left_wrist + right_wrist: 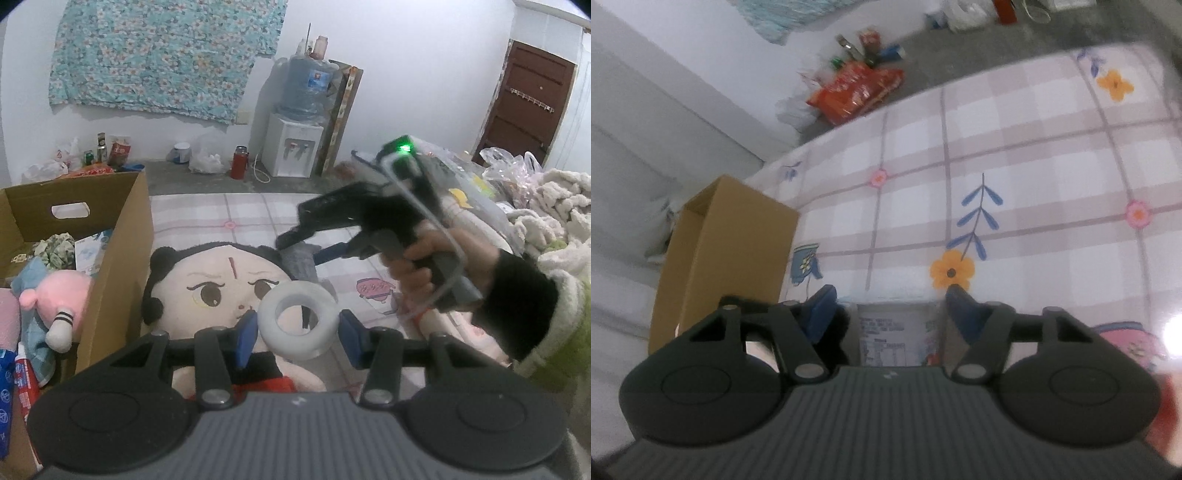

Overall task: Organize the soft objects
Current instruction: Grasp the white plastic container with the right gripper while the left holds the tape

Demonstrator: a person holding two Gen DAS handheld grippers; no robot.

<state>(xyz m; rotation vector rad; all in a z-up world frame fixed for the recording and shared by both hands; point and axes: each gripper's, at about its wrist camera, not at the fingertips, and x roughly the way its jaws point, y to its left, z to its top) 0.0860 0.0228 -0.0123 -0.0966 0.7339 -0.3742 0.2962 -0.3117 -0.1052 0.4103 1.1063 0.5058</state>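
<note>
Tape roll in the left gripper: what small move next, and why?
Probably swing left and release it over the cardboard box. The left gripper grips the tape roll above the plush doll, and the open box beside it already holds soft toys.

water dispenser (292, 147) by wall | red thermos (239, 162) on floor | brown door (526, 107)

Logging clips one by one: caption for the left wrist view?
Left gripper holds a tape roll above a plush doll, beside the cardboard box.

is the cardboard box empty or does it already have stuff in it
Not empty. The open cardboard box already holds a pink plush toy, a crumpled patterned cloth and other items; how full it is cannot be told.
</note>
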